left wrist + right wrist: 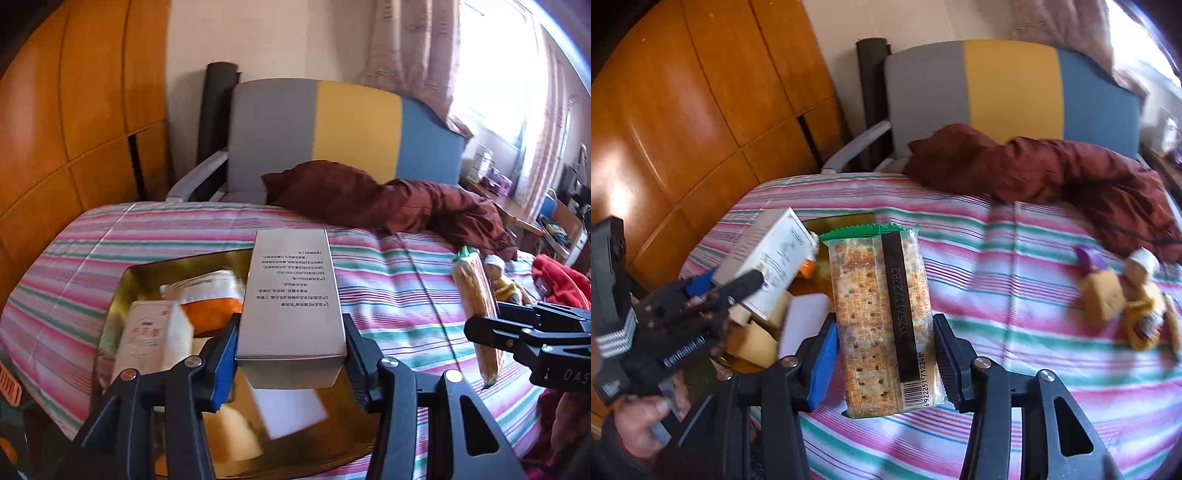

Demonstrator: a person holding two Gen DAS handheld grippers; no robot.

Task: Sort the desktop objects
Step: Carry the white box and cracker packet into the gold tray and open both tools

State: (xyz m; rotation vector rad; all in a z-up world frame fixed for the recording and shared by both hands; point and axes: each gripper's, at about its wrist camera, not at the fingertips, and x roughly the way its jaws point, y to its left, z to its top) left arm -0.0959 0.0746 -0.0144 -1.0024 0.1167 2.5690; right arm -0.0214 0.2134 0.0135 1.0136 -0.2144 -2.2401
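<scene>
My left gripper (291,343) is shut on a long silver box (291,291) with printed text, held above a gold tin (155,271) on the striped bed. In the tin lie a white carton (155,332), an orange-and-white packet (210,299) and a white block (291,410). My right gripper (886,354) is shut on a clear cracker packet (882,310) with a green end and a black date strip, held over the bedspread beside the tin (842,221). The right wrist view shows the left gripper (716,291) with its box (772,254) at the left, in a person's hand (639,417).
Two small plush toys (1123,299) lie on the striped bedspread (1015,266) to the right. A maroon jacket (1052,173) sprawls before the grey, yellow and blue headboard (1008,85). A wooden wardrobe (62,122) stands left; a red cloth (561,280) lies at the right edge.
</scene>
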